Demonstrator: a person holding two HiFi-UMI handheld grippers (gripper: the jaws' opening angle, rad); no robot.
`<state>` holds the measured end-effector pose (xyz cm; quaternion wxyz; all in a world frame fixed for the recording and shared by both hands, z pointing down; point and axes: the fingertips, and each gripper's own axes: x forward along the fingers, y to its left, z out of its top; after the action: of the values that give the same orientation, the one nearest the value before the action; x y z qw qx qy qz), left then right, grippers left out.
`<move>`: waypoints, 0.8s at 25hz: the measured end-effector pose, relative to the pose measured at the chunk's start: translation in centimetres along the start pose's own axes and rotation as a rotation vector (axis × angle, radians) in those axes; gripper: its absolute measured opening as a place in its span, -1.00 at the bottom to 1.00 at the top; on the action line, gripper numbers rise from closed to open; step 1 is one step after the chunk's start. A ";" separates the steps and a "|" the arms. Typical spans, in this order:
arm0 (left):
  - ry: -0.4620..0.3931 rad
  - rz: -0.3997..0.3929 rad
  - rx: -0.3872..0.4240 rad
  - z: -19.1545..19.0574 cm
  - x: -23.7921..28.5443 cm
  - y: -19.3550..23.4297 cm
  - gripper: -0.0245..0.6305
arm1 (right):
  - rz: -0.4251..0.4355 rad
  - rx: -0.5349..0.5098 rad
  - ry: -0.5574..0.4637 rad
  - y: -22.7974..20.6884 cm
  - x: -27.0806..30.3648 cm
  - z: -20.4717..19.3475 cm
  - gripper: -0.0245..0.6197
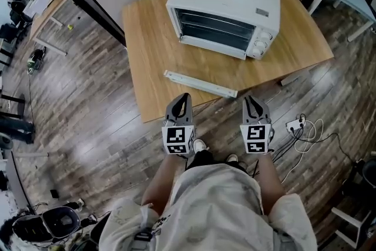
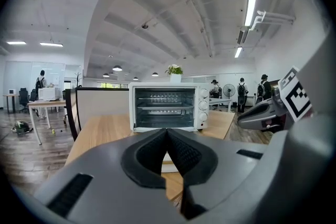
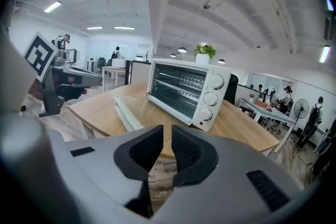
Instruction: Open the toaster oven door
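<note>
While left gripper point(image 1: 185, 97) and right gripper point(image 1: 251, 99) hover before table point(image 1: 147, 67): left fingers point(image 2: 184, 153) touching, right fingers point(image 3: 143, 150) barely parted.

White cables point(image 1: 309, 133) lie on the floor point(image 1: 88, 97) near the table point(image 1: 147, 50).

Both grippers held out ahead of the body, side by side and apart, pointing forward and slightly down. Left gripper point(image 1: 184, 98) — jaw tips touching, nothing between them. Right gripper point(image 1: 252, 100) — jaws parted by a narrow slit, empty. Bare forearms point(image 1: 161, 176) run back toward the torso.
</note>
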<state>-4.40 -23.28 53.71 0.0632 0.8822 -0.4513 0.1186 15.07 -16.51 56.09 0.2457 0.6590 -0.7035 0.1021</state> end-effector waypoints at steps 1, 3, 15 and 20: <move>-0.006 -0.001 0.004 0.5 0.0 -0.4 -0.88 | -0.013 0.007 -0.013 -1.1 -0.5 0.4 -0.71; -0.019 -0.002 0.014 1.6 -0.1 -1.3 -0.88 | -0.035 0.020 -0.040 -3.0 -1.6 1.1 -0.71; -0.160 0.011 0.106 9.8 -1.4 -4.5 -0.88 | -0.105 0.021 -0.252 -11.0 -6.9 7.5 -0.71; -0.224 0.034 0.137 12.4 -2.3 -4.9 -0.88 | -0.118 0.004 -0.329 -12.6 -8.3 9.6 -0.71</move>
<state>0.18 -21.27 41.08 -0.0498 0.8843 -0.4614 0.0510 25.41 -15.09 41.55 0.1315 0.7075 -0.6941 -0.0203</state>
